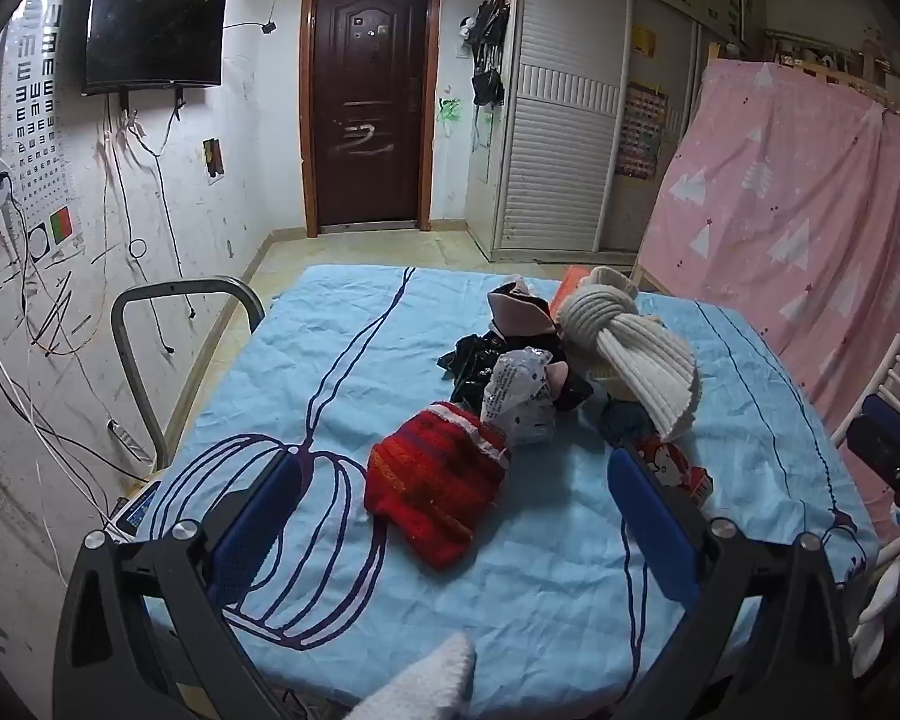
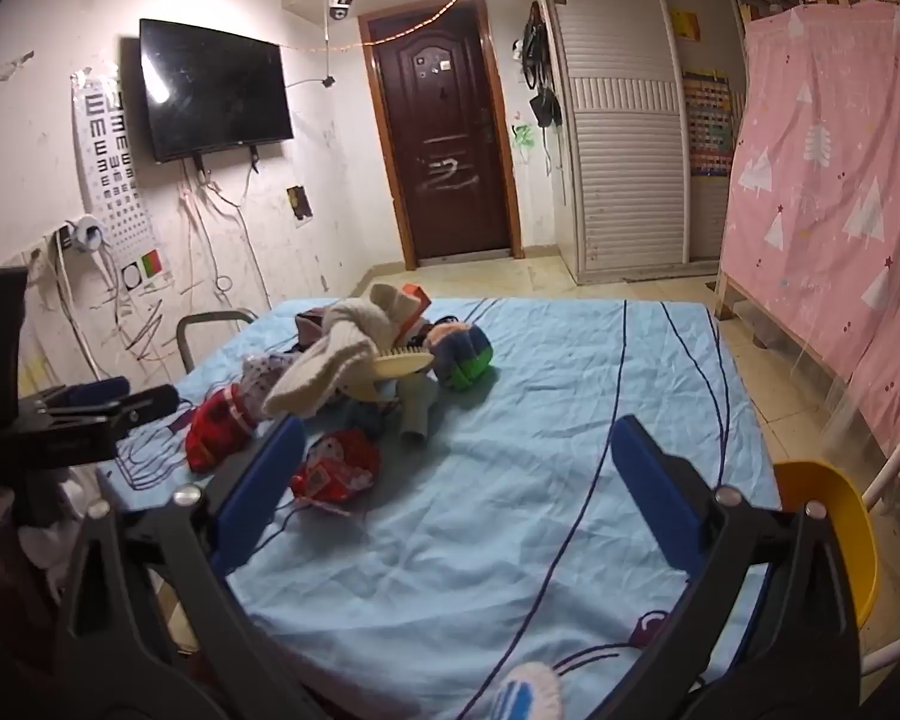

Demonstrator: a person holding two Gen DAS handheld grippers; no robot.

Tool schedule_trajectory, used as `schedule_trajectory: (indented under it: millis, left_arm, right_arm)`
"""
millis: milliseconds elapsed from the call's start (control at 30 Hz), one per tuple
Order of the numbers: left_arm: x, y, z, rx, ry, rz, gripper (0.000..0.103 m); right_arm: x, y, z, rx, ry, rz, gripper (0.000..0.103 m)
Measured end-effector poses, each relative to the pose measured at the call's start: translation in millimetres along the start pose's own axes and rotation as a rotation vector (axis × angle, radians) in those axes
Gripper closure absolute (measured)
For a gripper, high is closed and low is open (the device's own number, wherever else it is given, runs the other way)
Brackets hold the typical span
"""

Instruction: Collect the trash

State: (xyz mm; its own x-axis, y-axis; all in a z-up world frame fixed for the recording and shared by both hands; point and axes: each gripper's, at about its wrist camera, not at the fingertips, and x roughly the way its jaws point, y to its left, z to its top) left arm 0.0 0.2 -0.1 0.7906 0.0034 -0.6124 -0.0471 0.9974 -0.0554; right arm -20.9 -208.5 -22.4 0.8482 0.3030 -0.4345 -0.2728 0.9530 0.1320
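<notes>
The left gripper (image 1: 456,492), its 2 blue-padded fingers (image 1: 654,516) spread as wide as they went and holding nothing, hung tilted down over a counter draped in a light-blue cloth with dark line drawings (image 1: 354,360). Between and just beyond the fingers lay a red knitted woollen hat (image 1: 435,486); behind it sat a crumpled white printed plastic wrapper (image 1: 519,396), touching a black plastic bag (image 1: 471,363) and a cream ribbed knitted scarf (image 1: 636,348) in 1 heap. A red cartoon-printed snack packet (image 1: 675,468) lay just beside the right-hand finger.

The right gripper (image 2: 459,474) was likewise fully open and empty above bare cloth, with the same red packet (image 2: 336,468) just beside its left-hand finger. Farther off in the heap lay a pale wooden brush (image 2: 399,369), a grey tube-shaped piece (image 2: 417,411) and a blue-and-green soft ball (image 2: 465,354). A yellow plastic bin (image 2: 834,534) stood at the counter's right edge. A dark wooden door (image 2: 450,156) and a wall-mounted black television (image 2: 210,90) closed the room.
</notes>
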Motion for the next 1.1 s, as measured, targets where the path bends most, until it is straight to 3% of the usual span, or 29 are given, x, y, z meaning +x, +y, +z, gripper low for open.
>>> schedule_trajectory:
  millis: [1100]
  left_arm:
    - [2.9,-2.2,-3.4,0.013,0.009,0.005,0.01]
  right_arm:
    - [0.4,1.4,-1.0,0.003,0.002,0.004,0.005]
